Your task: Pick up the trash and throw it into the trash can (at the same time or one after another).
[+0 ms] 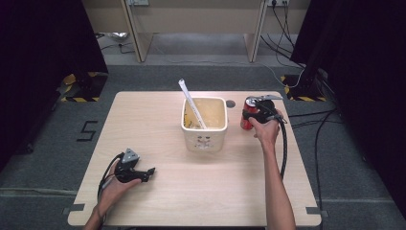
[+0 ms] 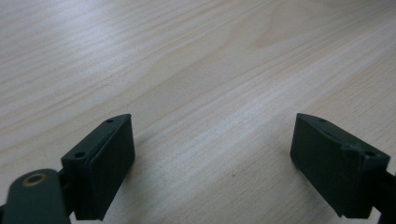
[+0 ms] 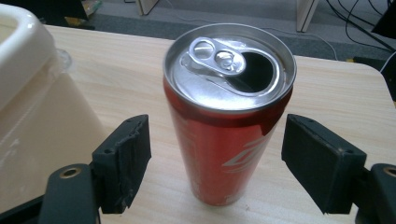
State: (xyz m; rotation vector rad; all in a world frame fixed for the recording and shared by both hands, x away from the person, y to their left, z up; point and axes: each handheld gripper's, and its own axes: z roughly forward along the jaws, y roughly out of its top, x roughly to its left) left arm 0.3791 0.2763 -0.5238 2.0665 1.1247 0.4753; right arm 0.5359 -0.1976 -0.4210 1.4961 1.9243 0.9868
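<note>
A slim red drink can (image 3: 224,126) stands upright on the wooden table (image 1: 191,191) at the back right, its tab lifted and its mouth open. My right gripper (image 3: 215,158) is open around it, one jaw on each side, neither touching. In the high view the can (image 1: 246,117) stands just right of a cream square tub (image 1: 205,124), and the right gripper (image 1: 254,114) reaches it from the near side. My left gripper (image 1: 149,172) rests low at the front left, open over bare wood (image 2: 210,149), with nothing between its jaws.
A long white spoon or stick (image 1: 191,103) leans out of the tub toward the back left. The tub's wall (image 3: 32,121) is close on the left of the can. A small dark hole (image 1: 231,103) marks the table behind the tub. Cables (image 1: 306,120) trail on the floor at right.
</note>
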